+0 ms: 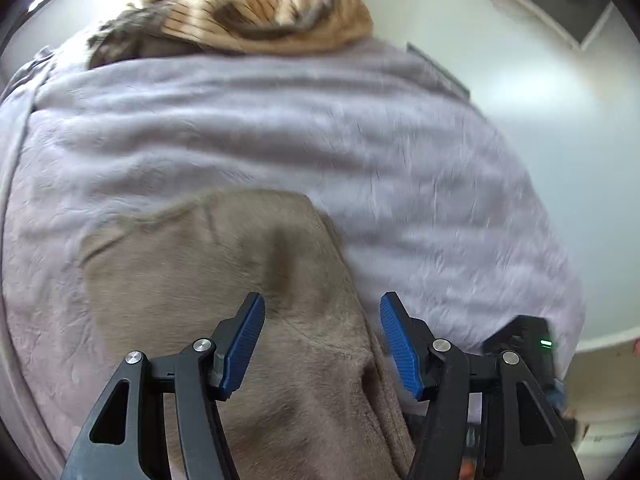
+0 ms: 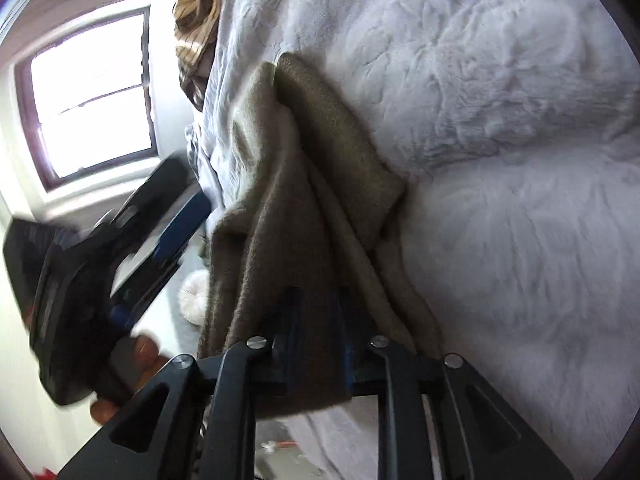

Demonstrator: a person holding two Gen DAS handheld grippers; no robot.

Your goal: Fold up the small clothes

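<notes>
A small taupe garment (image 1: 224,280) lies on a fluffy pale lilac blanket (image 1: 280,120). My left gripper (image 1: 322,312) is open and empty, hovering just above the garment's near right part. In the right wrist view the same garment (image 2: 304,184) is bunched and lifted at one edge. My right gripper (image 2: 318,300) is shut on that edge, its blue pads mostly hidden by the cloth. The left gripper (image 2: 132,232) shows at the left of that view, blurred and open.
A pile of tan striped and brown clothes (image 1: 264,12) lies at the blanket's far end, also in the right wrist view (image 2: 196,12). The bed's edge and pale floor (image 1: 540,100) are at the right. A window (image 2: 92,96) is beyond the bed.
</notes>
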